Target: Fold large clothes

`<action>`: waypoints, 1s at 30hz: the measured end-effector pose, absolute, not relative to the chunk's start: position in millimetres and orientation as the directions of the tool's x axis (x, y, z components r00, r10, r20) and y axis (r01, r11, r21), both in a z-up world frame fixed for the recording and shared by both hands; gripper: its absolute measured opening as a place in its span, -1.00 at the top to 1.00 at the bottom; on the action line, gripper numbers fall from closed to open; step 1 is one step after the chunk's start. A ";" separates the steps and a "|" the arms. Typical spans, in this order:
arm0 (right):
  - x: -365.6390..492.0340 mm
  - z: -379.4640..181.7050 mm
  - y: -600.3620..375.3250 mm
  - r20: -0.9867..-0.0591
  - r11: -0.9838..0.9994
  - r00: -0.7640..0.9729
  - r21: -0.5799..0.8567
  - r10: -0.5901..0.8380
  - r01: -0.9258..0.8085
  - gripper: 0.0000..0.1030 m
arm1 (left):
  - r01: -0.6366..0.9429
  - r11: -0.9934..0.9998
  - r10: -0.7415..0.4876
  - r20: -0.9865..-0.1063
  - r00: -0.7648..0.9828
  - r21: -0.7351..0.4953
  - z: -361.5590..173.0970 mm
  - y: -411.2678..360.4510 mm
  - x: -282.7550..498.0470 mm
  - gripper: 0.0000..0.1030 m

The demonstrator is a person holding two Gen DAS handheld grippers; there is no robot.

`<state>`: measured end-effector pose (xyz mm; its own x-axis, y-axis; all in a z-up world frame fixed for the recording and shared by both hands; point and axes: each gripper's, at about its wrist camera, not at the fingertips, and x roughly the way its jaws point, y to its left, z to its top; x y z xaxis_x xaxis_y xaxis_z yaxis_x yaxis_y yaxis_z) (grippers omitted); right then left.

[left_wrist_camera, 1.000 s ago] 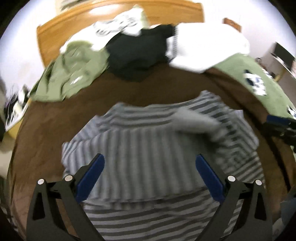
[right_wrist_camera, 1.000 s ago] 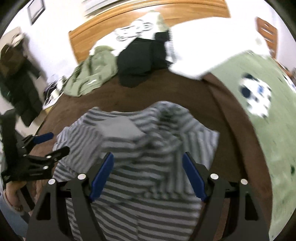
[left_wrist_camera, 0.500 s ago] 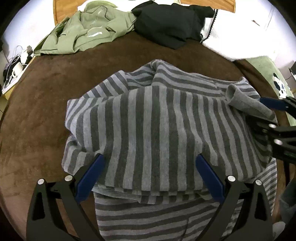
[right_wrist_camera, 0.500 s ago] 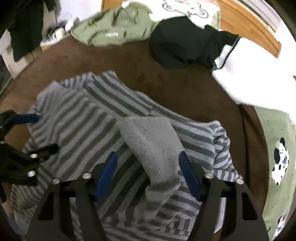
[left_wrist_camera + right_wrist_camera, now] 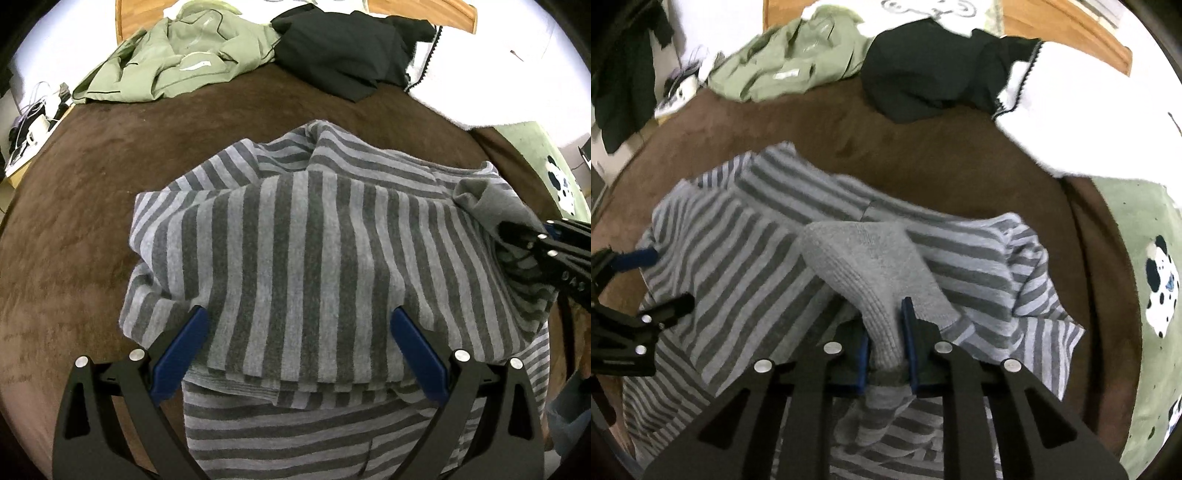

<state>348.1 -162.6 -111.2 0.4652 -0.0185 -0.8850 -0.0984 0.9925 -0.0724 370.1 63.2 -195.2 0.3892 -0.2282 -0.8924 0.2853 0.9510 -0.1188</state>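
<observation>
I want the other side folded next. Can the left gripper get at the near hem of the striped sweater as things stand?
Probably yes. The left gripper is open, its fingers straddling the folded hem of the striped sweater, with nothing lying over it. The right gripper is off to the side, shut on the grey cuff.

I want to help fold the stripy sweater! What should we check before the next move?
1. Right gripper holds the plain grey ribbed cuff of the grey striped knit sweater: ok; its fingers have just closed on it.
2. Left gripper has hold of cloth: not ok; its blue fingers stand wide apart over the sweater's folded edge.
3. Sweater lies flat: not ok; bunched near the cuff.
4. Bare brown fleece blanket beside the sweater: ok.
5. Green jacket and black garment lie apart from the sweater: ok.
</observation>
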 end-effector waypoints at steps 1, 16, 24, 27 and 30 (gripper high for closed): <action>346.3 -104.4 -167.0 -0.875 0.995 0.484 -0.059 -0.012 -0.082 0.70 | 0.284 0.952 -0.227 -0.890 0.394 -0.118 -193.0 62.9 370.3 -0.87; 288.8 -33.0 -257.5 -0.707 0.981 0.705 0.098 -0.051 0.170 0.80 | 0.236 0.969 -0.171 -0.872 0.460 -0.065 -167.8 60.1 381.4 -0.87; 270.3 -130.2 -305.8 -0.812 0.908 0.581 0.283 0.055 0.308 0.69 | 0.244 0.969 -0.142 -0.896 0.420 -0.039 -199.6 51.9 381.4 -0.87; 264.0 -153.9 -315.3 -0.825 0.874 0.559 0.332 0.086 0.356 0.54 | 0.228 0.971 -0.158 -0.897 0.413 -0.067 -207.2 56.4 382.8 -0.89; 258.1 -159.9 -319.8 -0.824 0.865 0.558 0.352 0.104 0.359 0.46 | 0.228 0.971 -0.166 -0.899 0.405 -0.077 -212.5 58.4 383.8 -0.89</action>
<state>258.1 -319.8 -159.9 0.5576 0.1037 -0.8236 0.3587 0.8646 0.3518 383.8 58.4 -212.5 0.4051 -0.1662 -0.8990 0.2281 0.9706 -0.0767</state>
